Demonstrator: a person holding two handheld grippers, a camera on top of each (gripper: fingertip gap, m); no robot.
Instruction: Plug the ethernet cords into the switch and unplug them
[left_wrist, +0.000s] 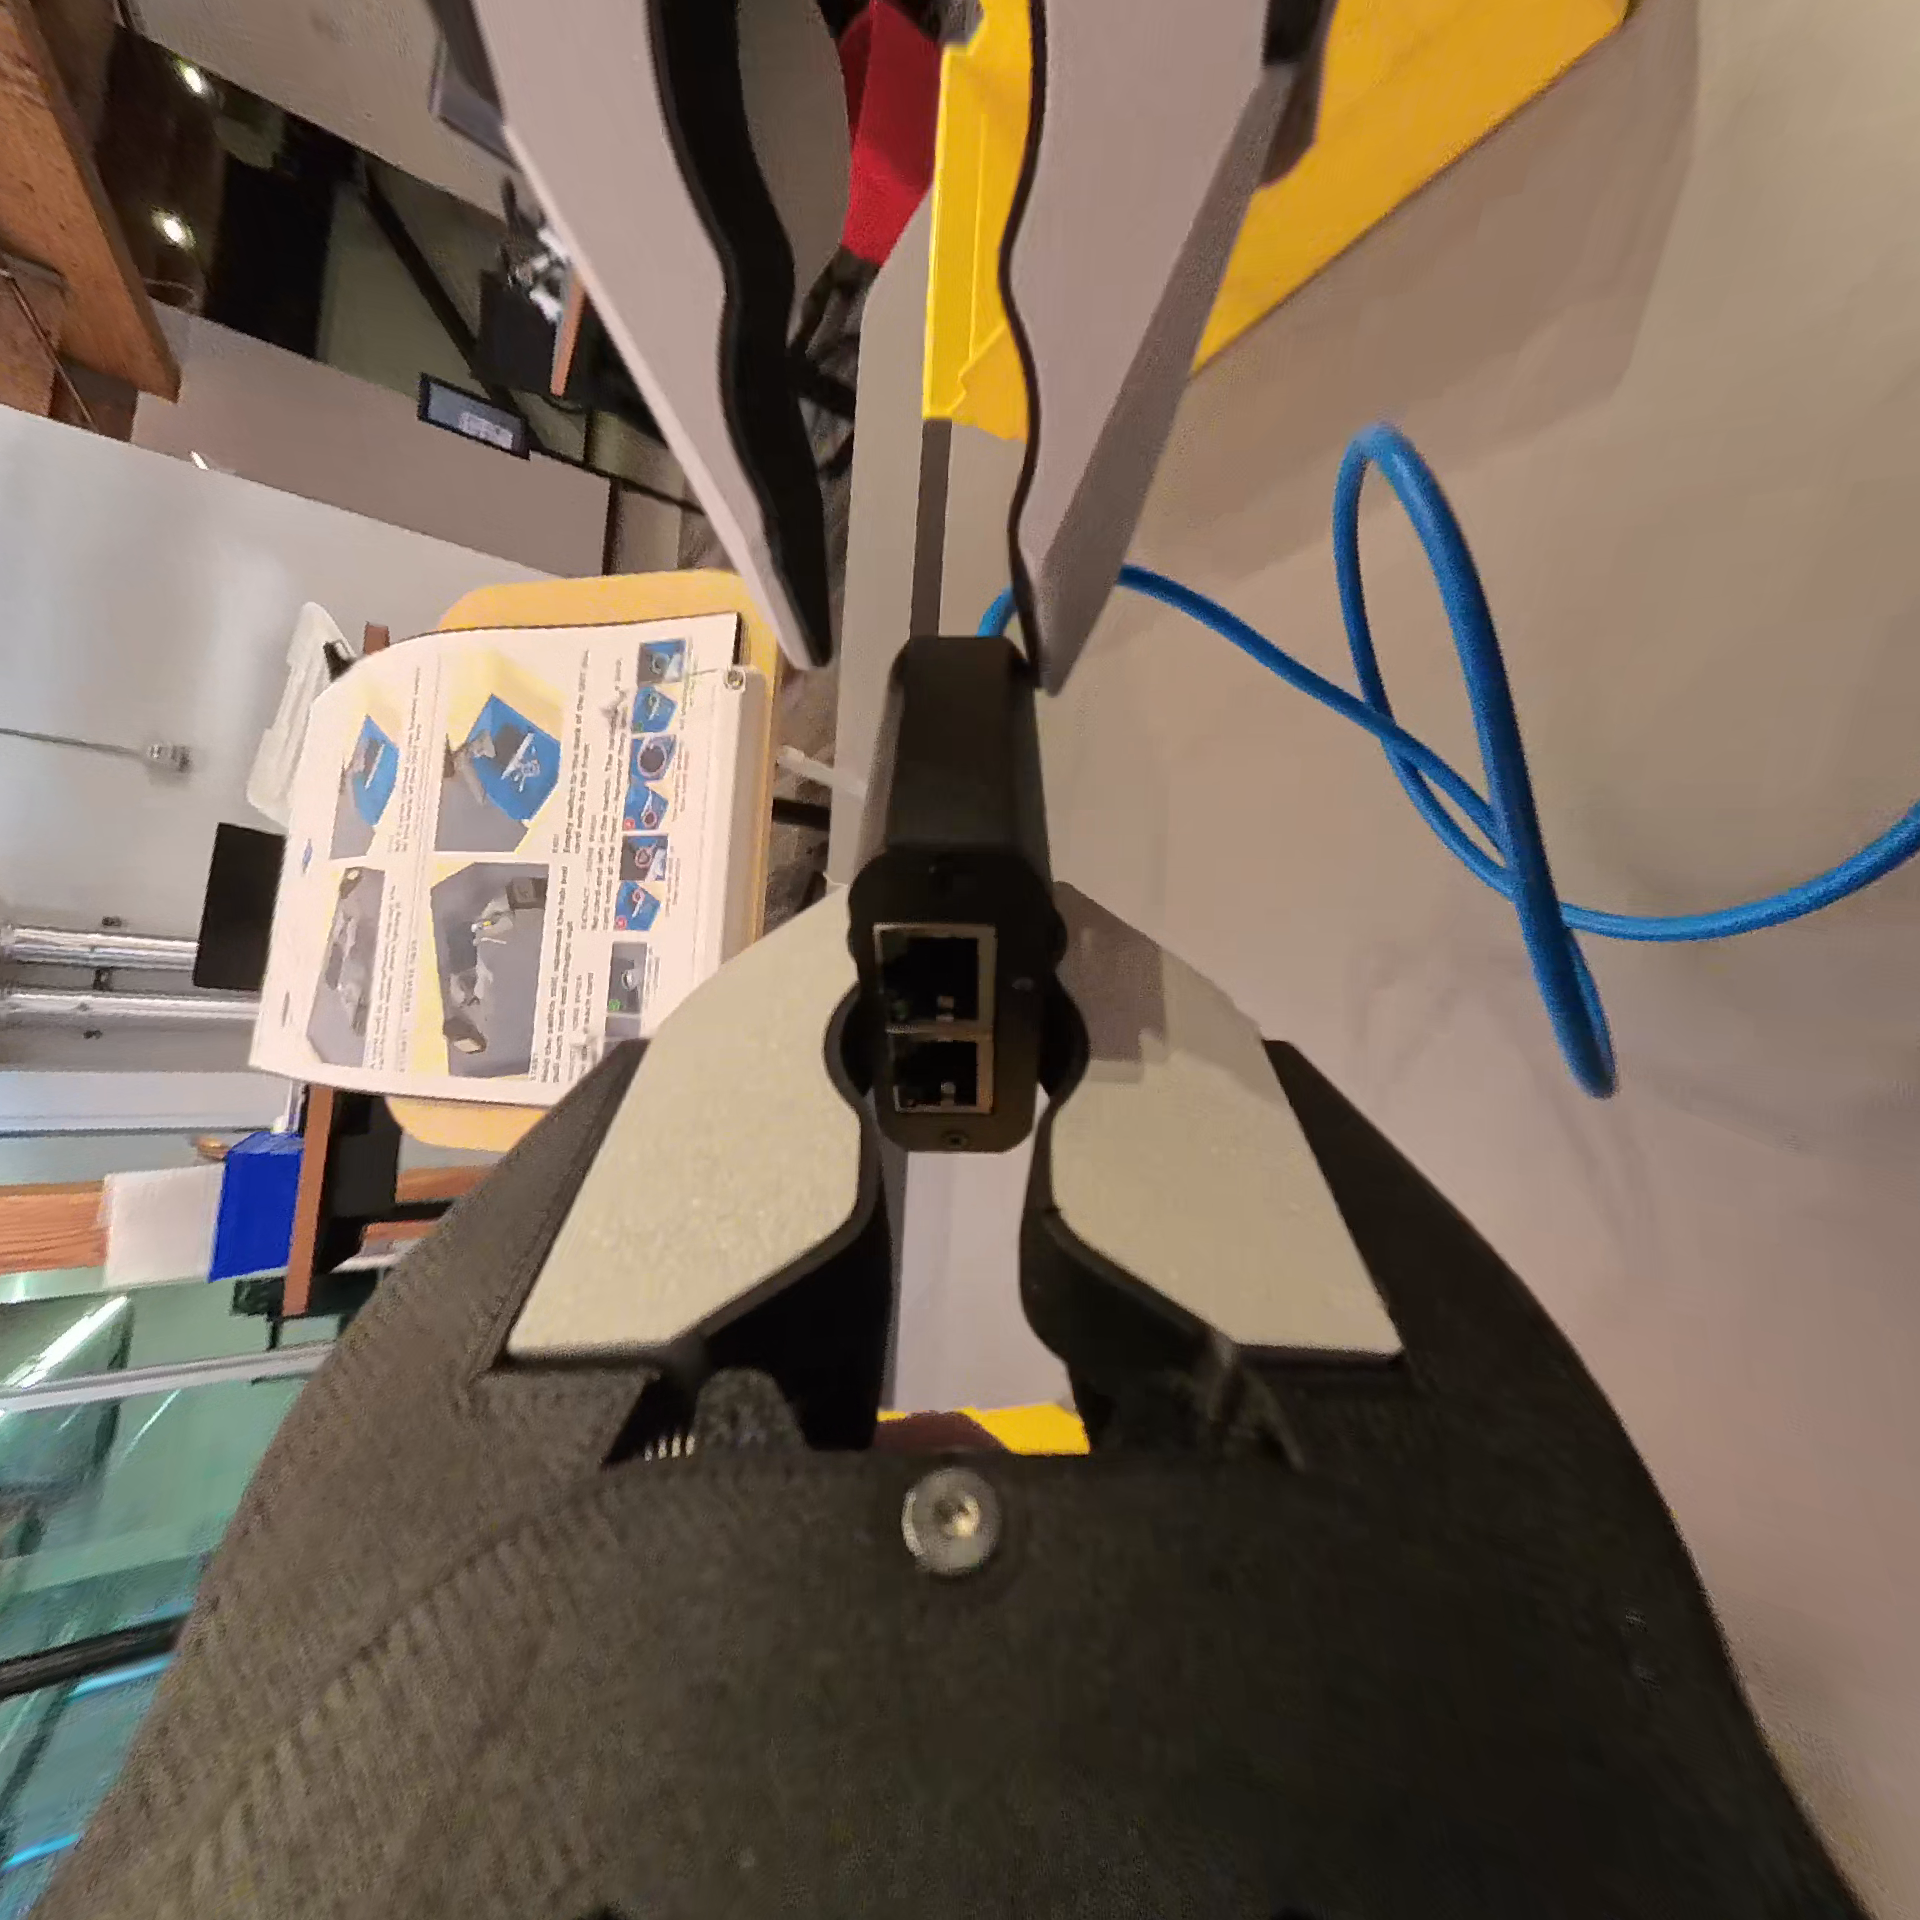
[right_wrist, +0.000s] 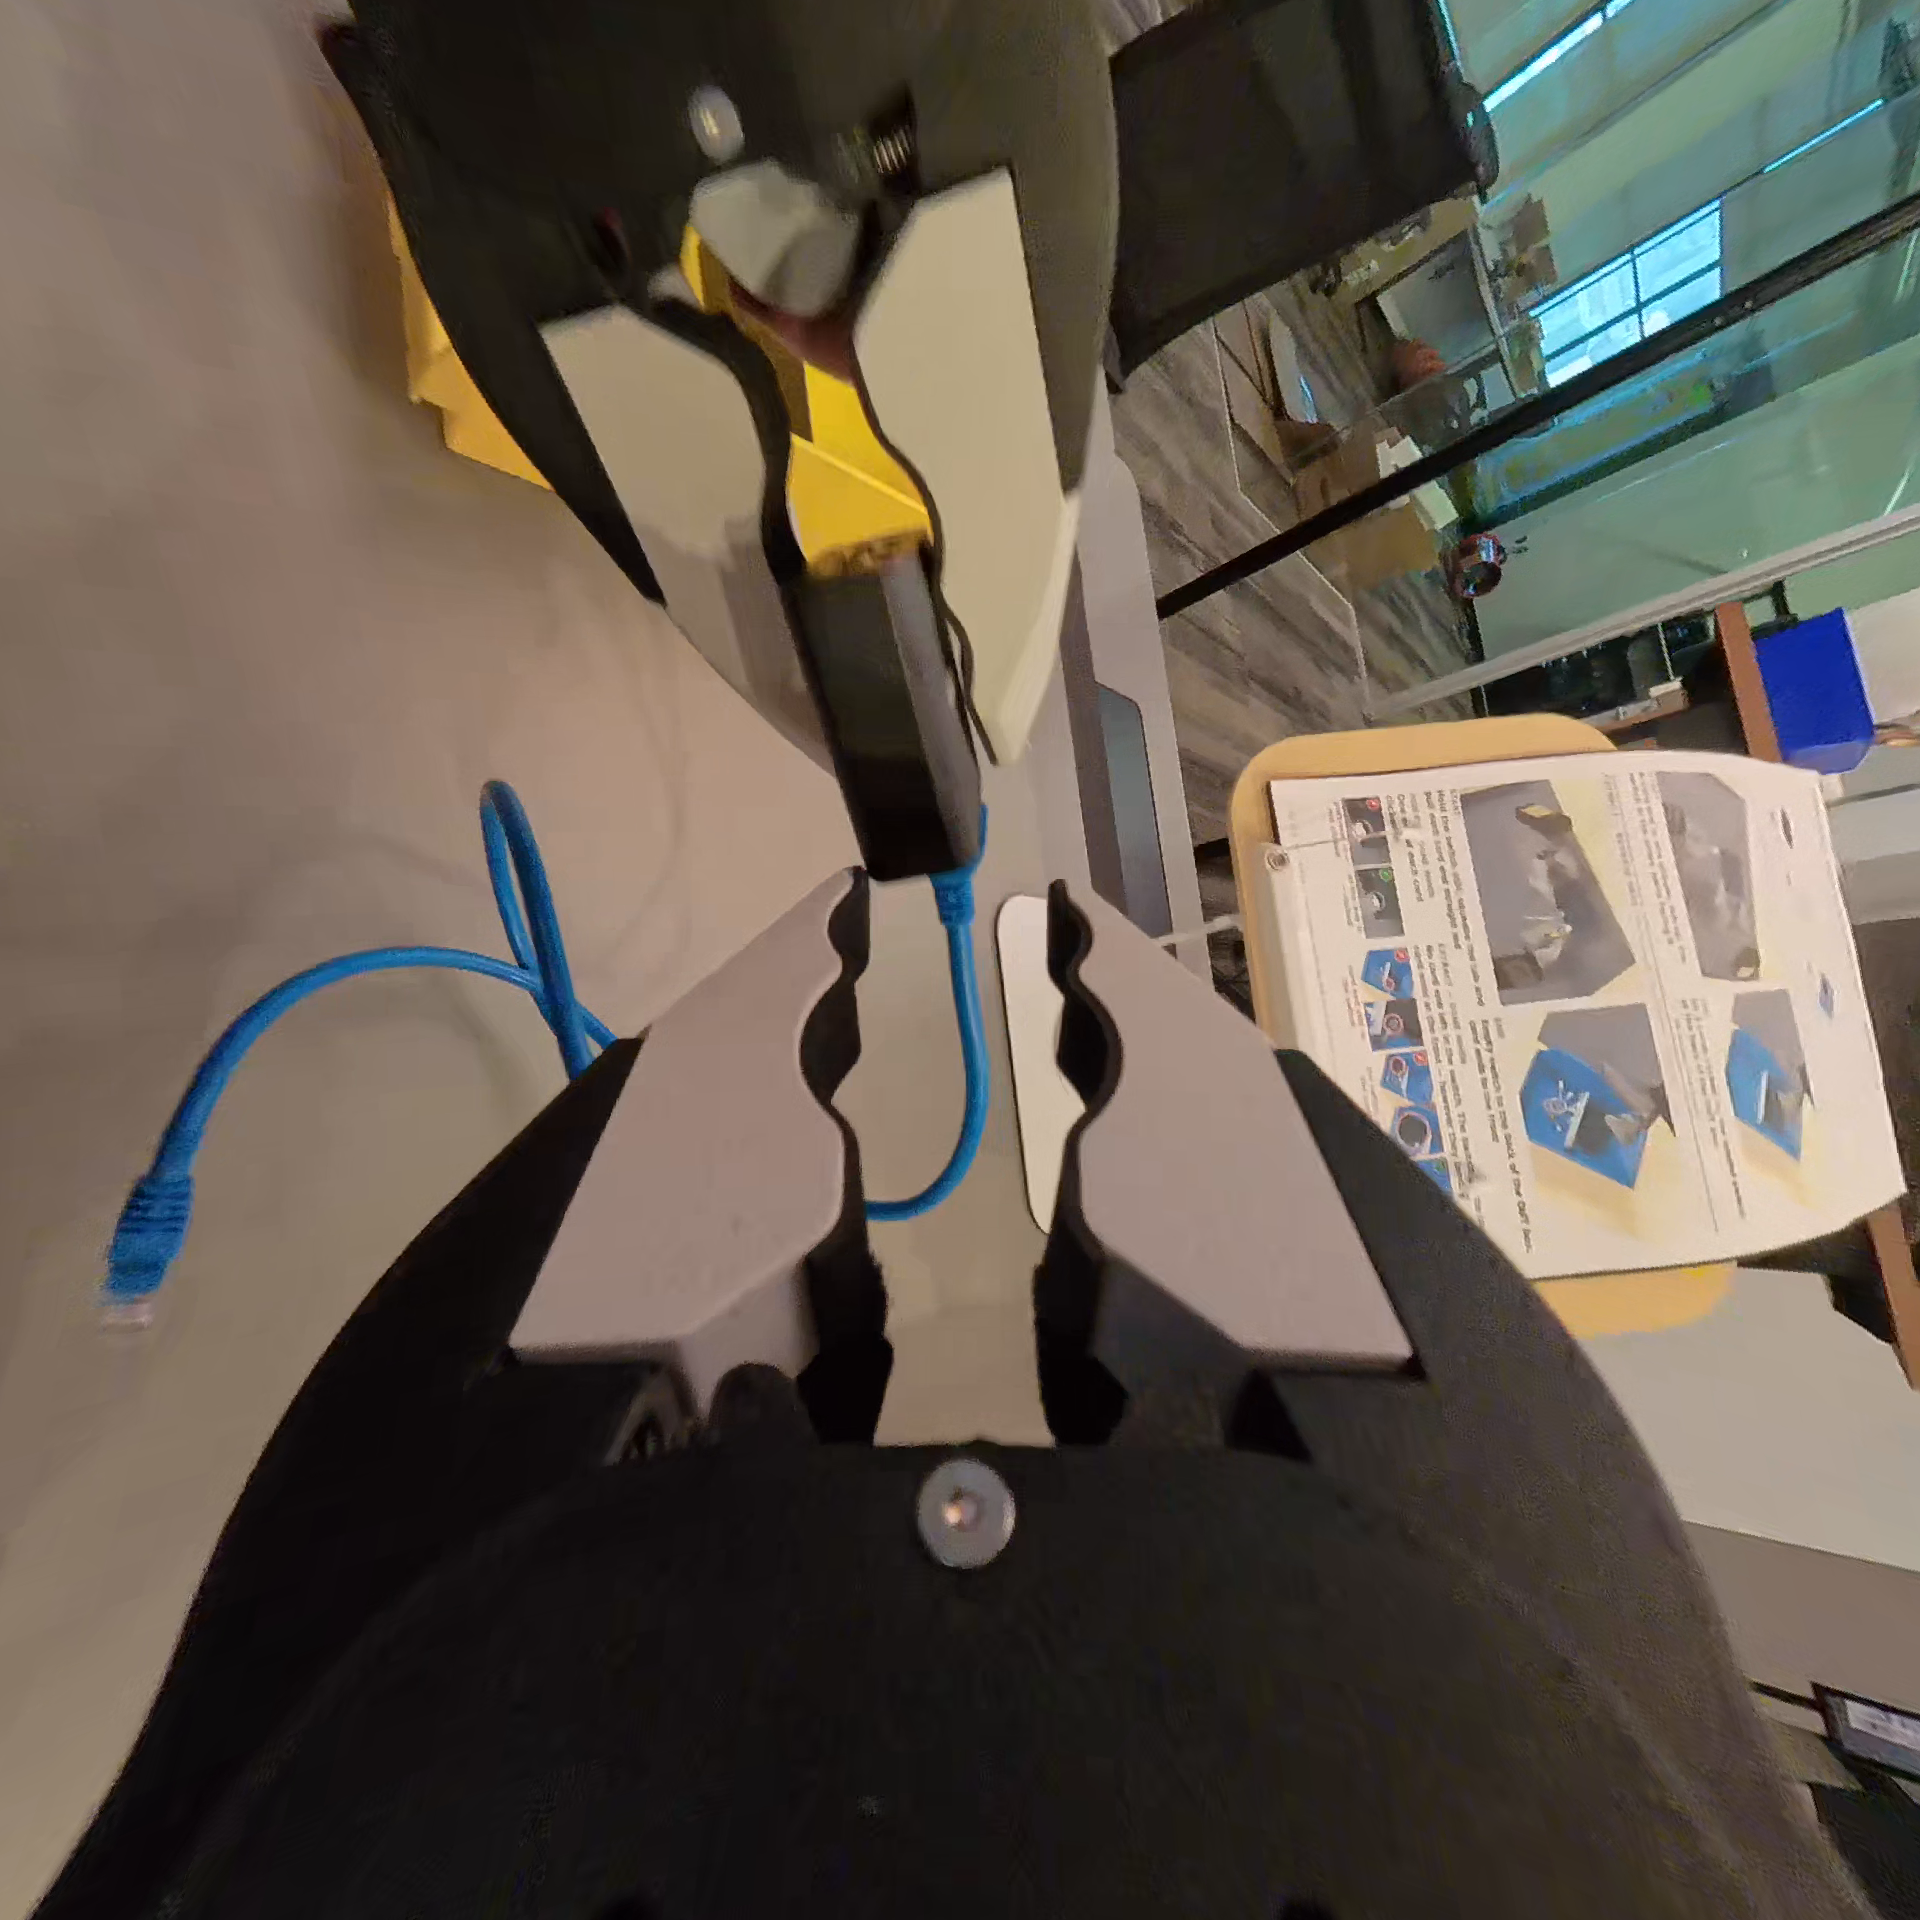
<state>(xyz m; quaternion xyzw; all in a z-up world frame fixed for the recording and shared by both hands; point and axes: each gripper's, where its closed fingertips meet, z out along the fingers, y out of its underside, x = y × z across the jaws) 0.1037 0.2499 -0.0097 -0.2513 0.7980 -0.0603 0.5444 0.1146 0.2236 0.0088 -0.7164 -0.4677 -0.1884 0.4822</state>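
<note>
My left gripper (left_wrist: 956, 914) is shut on a small black switch (left_wrist: 951, 790), held off the grey table with two empty ports facing the camera. The right wrist view shows the same gripper (right_wrist: 904, 748) and switch (right_wrist: 883, 717) from the other end. A blue ethernet cord (right_wrist: 971, 1039) has one plug (right_wrist: 951, 894) at that end of the switch, apparently seated in it. My right gripper (right_wrist: 954, 894) is open around that plug without touching it; it also shows in the left wrist view (left_wrist: 925, 665). The cord loops over the table (left_wrist: 1455, 727). Its free plug (right_wrist: 145, 1236) lies on the table.
A yellow bin (left_wrist: 1351, 187) stands on the grey table (left_wrist: 1558, 1351) behind the grippers. The table edge (right_wrist: 1112, 644) runs close by. Beyond it a printed instruction sheet (right_wrist: 1579, 1018) rests on a light wooden seat (right_wrist: 1621, 1309). A blue box (right_wrist: 1813, 691) is farther off. Left and right tips are no more than a few centimetres apart.
</note>
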